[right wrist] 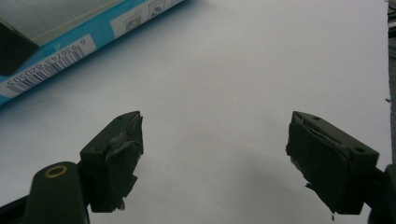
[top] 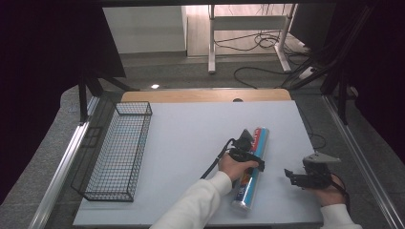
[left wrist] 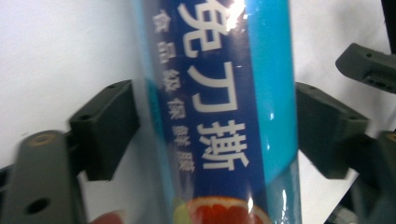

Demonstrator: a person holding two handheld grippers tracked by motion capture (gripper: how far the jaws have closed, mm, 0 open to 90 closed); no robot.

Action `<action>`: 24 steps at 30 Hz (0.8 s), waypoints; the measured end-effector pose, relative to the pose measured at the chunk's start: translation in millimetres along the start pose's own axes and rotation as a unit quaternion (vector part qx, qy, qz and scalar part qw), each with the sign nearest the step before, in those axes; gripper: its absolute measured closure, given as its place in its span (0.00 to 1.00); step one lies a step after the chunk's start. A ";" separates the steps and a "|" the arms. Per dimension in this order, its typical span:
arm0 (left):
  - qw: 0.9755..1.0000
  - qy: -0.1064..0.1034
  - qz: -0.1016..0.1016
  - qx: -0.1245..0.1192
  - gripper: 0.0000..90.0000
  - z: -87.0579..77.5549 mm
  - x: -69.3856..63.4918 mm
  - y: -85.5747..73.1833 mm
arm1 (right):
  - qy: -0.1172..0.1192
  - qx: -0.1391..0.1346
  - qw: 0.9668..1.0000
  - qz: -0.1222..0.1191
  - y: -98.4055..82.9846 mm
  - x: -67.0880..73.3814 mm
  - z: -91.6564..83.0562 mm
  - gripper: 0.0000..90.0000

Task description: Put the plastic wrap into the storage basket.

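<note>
A long blue cling-film box [top: 250, 169] lies on the white table [top: 191, 138], its near end toward the person. My left gripper [top: 248, 157] is on its middle. In the left gripper view the box [left wrist: 224, 112], with white characters and a fruit picture, runs up between the two jaws, which stand wide apart close against its sides; I count the left gripper [left wrist: 217, 130] open. My right gripper [top: 292, 177] hovers to the right of the box, open, with bare table between its jaws [right wrist: 215, 158]. The box's barcode end [right wrist: 70, 42] shows at upper left in the right gripper view.
A black wire basket [top: 119, 152] stands along the table's left side. Metal rails run beside the table, with a desk frame and cables on the floor beyond its far edge. A jaw of the right gripper [left wrist: 369, 65] shows at the upper right of the left gripper view.
</note>
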State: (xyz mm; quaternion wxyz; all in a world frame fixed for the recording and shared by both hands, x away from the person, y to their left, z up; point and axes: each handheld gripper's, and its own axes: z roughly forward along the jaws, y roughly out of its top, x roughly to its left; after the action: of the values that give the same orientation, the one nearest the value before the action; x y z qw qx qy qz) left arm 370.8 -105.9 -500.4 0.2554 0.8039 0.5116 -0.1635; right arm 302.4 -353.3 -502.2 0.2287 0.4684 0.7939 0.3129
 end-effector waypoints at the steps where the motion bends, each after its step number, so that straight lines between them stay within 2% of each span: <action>1: 1.000 0.010 0.008 -0.005 0.31 0.9 -2.9 -1.2 | -0.001 0.000 1.000 0.000 -0.1 -0.3 -0.1 0.21; 3: 1.000 0.006 0.004 -0.008 0.32 0.8 -2.0 -1.6 | -0.002 0.000 1.000 -0.001 -0.2 -0.5 -0.3 0.21; 4: 1.000 -0.008 -0.003 -0.010 0.32 0.1 2.0 -2.1 | -0.002 0.000 1.000 -0.001 -0.3 -0.6 -0.4 0.21; 7: 1.000 -0.020 -0.011 -0.009 0.33 -1.2 6.0 -2.1 | -0.004 -0.001 1.000 -0.001 -0.3 -0.7 -0.6 0.21; 13: 1.000 -0.025 -0.010 -0.009 0.34 -5.1 12.3 -1.1 | -0.006 -0.003 1.000 0.001 -0.6 -1.7 -0.8 0.21; 19: 0.999 -0.040 -0.011 -0.020 0.35 -21.5 25.1 -0.5 | -0.008 -0.003 1.000 0.003 -1.0 -3.2 -1.3 0.21; 24: 0.998 -0.050 -0.016 -0.031 0.35 -33.1 28.8 -1.6 | -0.009 -0.005 1.000 0.002 -0.5 -3.0 -1.9 0.21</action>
State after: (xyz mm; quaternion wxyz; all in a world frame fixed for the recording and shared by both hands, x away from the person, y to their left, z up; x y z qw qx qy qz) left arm 381.6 -64.8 -488.9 0.3032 0.7780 0.5159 -0.1916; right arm 302.3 -356.7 -500.9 0.2371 0.4720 0.7893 0.3131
